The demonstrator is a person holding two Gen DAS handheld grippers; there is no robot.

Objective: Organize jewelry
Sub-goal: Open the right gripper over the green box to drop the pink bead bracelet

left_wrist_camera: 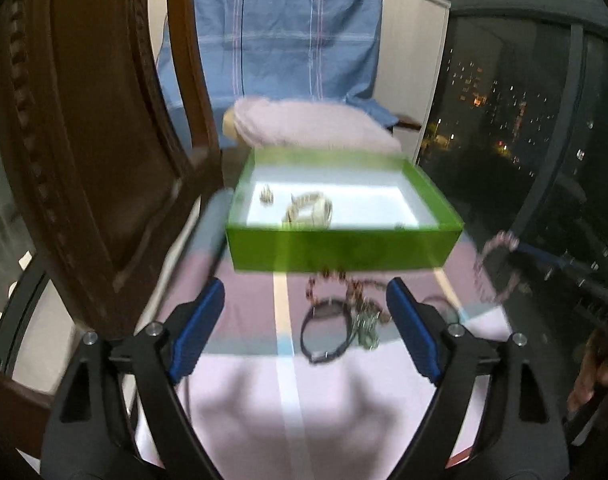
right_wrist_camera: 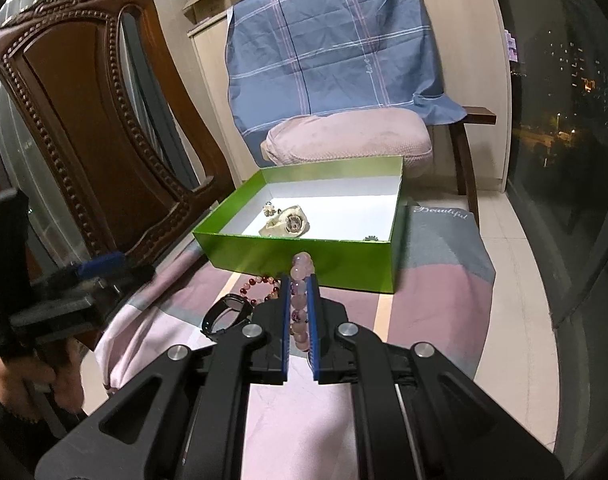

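A green box (left_wrist_camera: 344,250) (right_wrist_camera: 300,258) with a white floor stands on a pink and grey cloth (left_wrist_camera: 288,400) (right_wrist_camera: 436,304). In it lie a pale watch (left_wrist_camera: 310,212) (right_wrist_camera: 286,224) and a small trinket (left_wrist_camera: 267,196) (right_wrist_camera: 269,209). In front of the box lie a red bead bracelet (left_wrist_camera: 344,284) (right_wrist_camera: 260,284), a black band (left_wrist_camera: 324,334) (right_wrist_camera: 228,314) and a greenish chain (left_wrist_camera: 366,326). My left gripper (left_wrist_camera: 306,320) is open above them. My right gripper (right_wrist_camera: 300,280) is shut on a pink bead bracelet (right_wrist_camera: 300,280) (left_wrist_camera: 498,268), held in front of the box.
A carved wooden chair (left_wrist_camera: 84,140) (right_wrist_camera: 96,120) stands at the left. A second chair with a pink cushion (left_wrist_camera: 316,124) (right_wrist_camera: 348,140) and a blue plaid cloth (right_wrist_camera: 332,48) is behind the box. A dark window (left_wrist_camera: 524,120) (right_wrist_camera: 564,120) is at the right.
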